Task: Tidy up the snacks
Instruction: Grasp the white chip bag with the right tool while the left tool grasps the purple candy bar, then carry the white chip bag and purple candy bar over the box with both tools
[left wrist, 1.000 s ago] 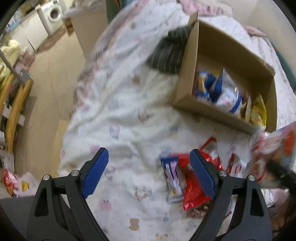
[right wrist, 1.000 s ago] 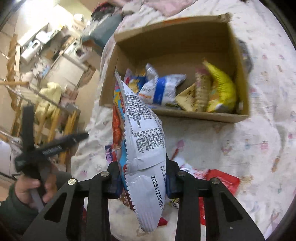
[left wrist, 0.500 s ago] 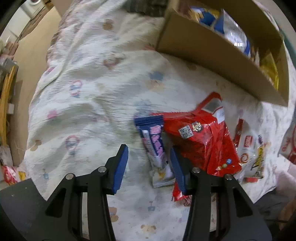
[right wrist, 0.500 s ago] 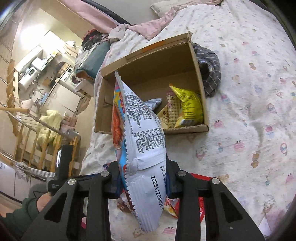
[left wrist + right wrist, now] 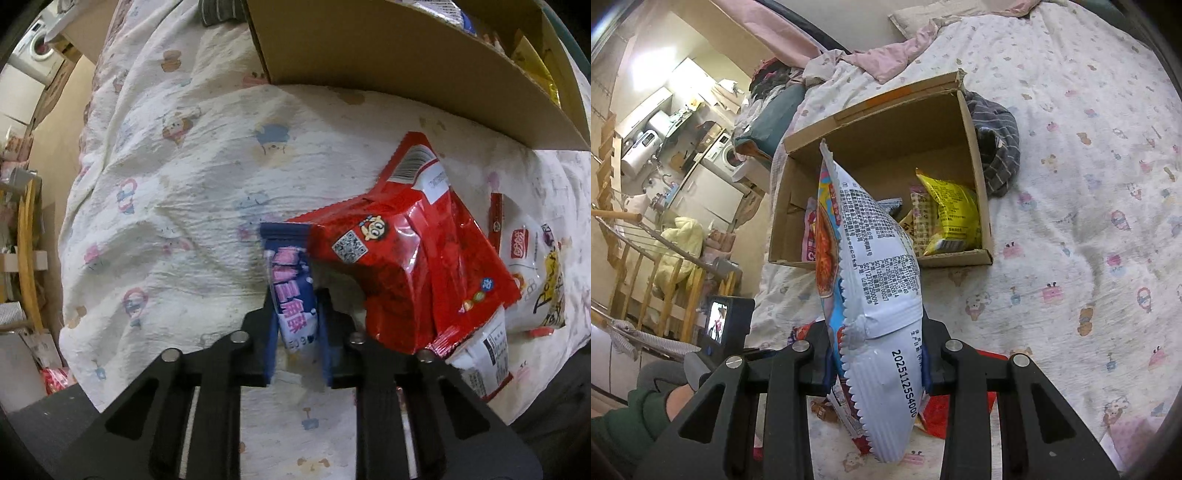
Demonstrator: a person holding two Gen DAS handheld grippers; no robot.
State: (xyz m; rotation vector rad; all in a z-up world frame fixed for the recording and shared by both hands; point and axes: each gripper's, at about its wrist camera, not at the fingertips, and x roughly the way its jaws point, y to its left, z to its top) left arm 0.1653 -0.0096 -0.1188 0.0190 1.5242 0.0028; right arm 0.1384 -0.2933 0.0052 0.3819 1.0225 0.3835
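1. The left gripper (image 5: 295, 332) is seen pointed down at the bedspread (image 5: 177, 206); its jaws have just been closing and are now clamped on the lower end of the purple packet (image 5: 293, 291).
2. The purple packet lies on the bedspread, its top seal tucked just beside the corner of the red bag (image 5: 410, 266); contact between the two cannot be ruled out.
3. The right gripper (image 5: 875, 354) is held clear of the bed, jaws clamped on the tail of a white bag (image 5: 871, 280), with the box (image 5: 979, 206) beyond it.
4. Step in hand, as judged: the purple packet is to be lifted for the box. A straight lift is advised, so the red bag is not dragged along; the grip sits low on the packet, so swing is to be expected.
5. The white bag is best kept level until the box mouth is below it.
6. Count, loose on the bed in the left view: one purple packet, one red bag, one white packet (image 5: 532, 280) at the right, one partly hidden packet under the red bag.
7. Count, in the box: one yellow bag (image 5: 953, 210) is plain; at least three more are partly hidden.
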